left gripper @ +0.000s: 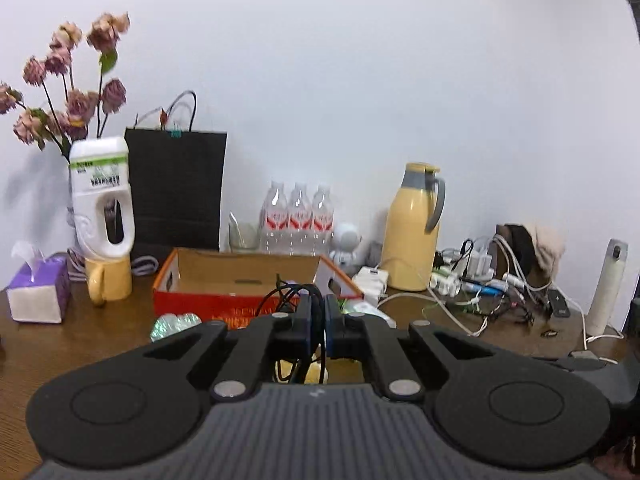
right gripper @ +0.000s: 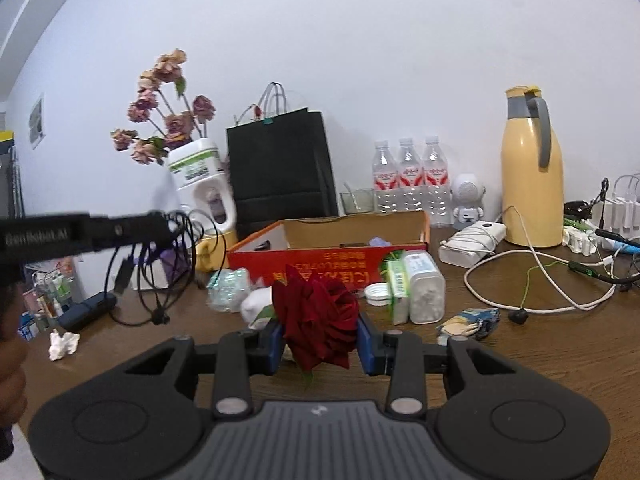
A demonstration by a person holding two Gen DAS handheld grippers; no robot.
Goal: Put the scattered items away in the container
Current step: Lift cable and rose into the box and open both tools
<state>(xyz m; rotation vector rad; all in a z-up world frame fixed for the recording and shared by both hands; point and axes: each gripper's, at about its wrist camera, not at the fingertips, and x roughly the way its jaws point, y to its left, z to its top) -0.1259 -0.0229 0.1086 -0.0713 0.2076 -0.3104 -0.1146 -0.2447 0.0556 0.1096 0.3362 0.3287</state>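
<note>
Dangling limp from the clenched left claw (left gripper: 319, 316), the black cable (right gripper: 160, 264) wants a bunched grip—the right claw (right gripper: 320, 334) cradles a soft, crushable red rose (right gripper: 318, 316).

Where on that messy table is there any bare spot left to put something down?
Bare wood lies in front of the white cable loop, and between the crumpled tissue and the right gripper. The strip before the red box is crowded.
</note>
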